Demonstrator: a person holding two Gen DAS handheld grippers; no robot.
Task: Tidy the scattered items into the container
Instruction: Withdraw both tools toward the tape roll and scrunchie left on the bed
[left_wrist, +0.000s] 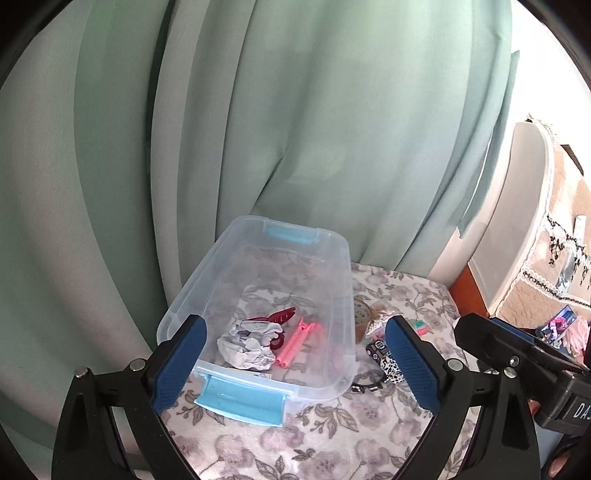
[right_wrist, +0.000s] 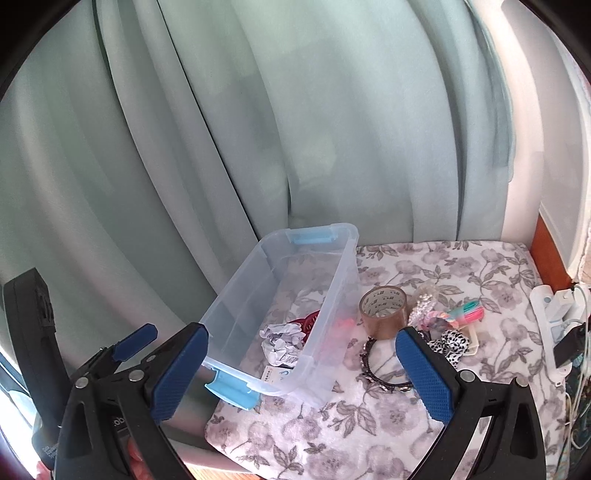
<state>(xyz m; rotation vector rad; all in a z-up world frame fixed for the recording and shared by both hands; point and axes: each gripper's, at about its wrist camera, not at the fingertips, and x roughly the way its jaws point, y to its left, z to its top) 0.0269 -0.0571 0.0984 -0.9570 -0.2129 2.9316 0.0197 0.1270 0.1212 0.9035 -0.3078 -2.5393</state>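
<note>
My left gripper (left_wrist: 295, 363) sits closest, its blue pads spread wide with nothing between them; through the gap I look straight at the near end of the clear plastic container (left_wrist: 334, 291) and its light blue latch (left_wrist: 242, 400). My right gripper (right_wrist: 302, 365) is just as wide and just as empty, framing the container's near corner and the loose pile beside it. Both hover above the flowered cloth (right_wrist: 388, 417) without touching anything.

Inside the container I see a crumpled paper ball (left_wrist: 245, 347), a dark red hair clip (left_wrist: 275, 317) just behind it, and pink sticks (left_wrist: 297, 341) lying to its right.

Still out on the cloth, just right of the container wall, lie a dark beaded bracelet (right_wrist: 384, 378), a black-and-white spotted scrunchie (right_wrist: 452, 343), a roll of brown tape (right_wrist: 384, 308) standing on edge, and a pastel bundle (right_wrist: 460, 314) near it. What the sparkly bit behind the tape is, I cannot tell.

Beyond everything hangs a pale green curtain (right_wrist: 295, 129).
</note>
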